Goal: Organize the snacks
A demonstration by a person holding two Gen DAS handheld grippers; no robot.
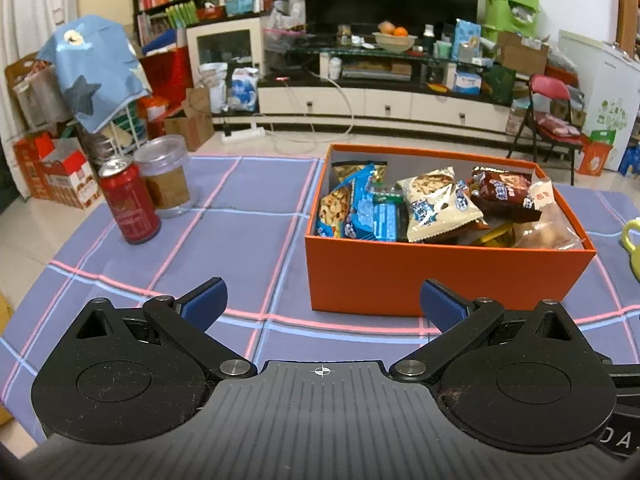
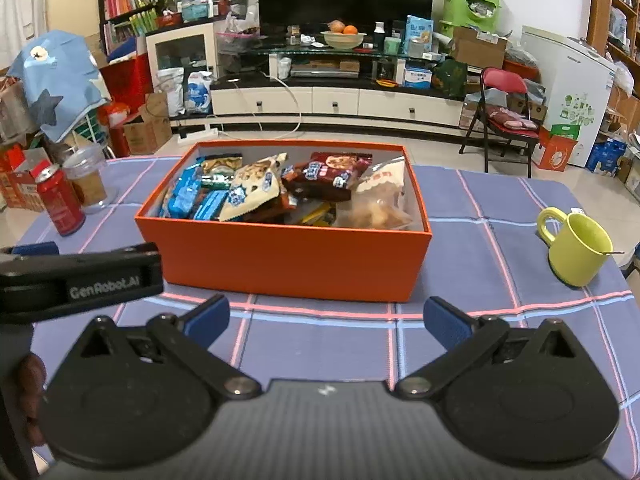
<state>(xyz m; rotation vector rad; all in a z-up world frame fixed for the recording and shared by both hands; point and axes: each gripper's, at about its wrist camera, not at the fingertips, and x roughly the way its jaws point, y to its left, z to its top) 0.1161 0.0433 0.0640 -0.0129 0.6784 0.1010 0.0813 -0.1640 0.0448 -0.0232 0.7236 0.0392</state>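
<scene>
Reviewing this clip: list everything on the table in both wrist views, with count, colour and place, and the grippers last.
box: 1, orange, lid off, centre of the table
snack packets: many, exact count unclear; blue, cream, brown and clear; piled inside the box
can: 1, red, upright, left of the box
plastic cup: 1, clear with a brown band, just behind and right of the can
mug: 1, yellow-green, upright, right of the box, something thin sticking out over its rim
tablecloth: 1, lilac with pink and blue lines, covering the table
left gripper: 1, black with blue pads, open, empty, in front of the box
right gripper: 1, black with blue pads, open, empty, in front of the box
</scene>
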